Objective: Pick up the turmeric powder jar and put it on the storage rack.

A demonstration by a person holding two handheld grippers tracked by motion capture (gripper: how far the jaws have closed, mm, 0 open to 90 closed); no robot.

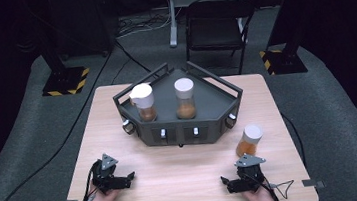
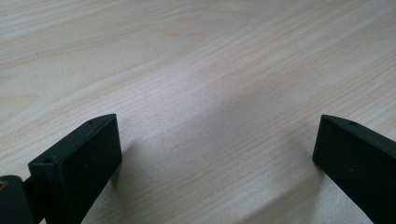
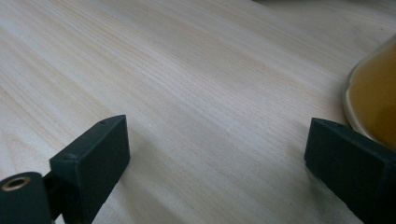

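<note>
Spice jar [image 1: 249, 141] upright — right gripper [image 1: 228, 183] near, open

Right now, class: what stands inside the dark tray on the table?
Inside the dark tray stand two white-capped jars of brown powder. The tray's front wall hides the floor beneath their bases.

In the right gripper view, the orange-filled jar [image 3: 373, 100] is cut off by the right edge, blurred, its lid out of frame. On the dark tray [image 1: 214, 104], the small knobs along the front wall are too small to make out.
</note>
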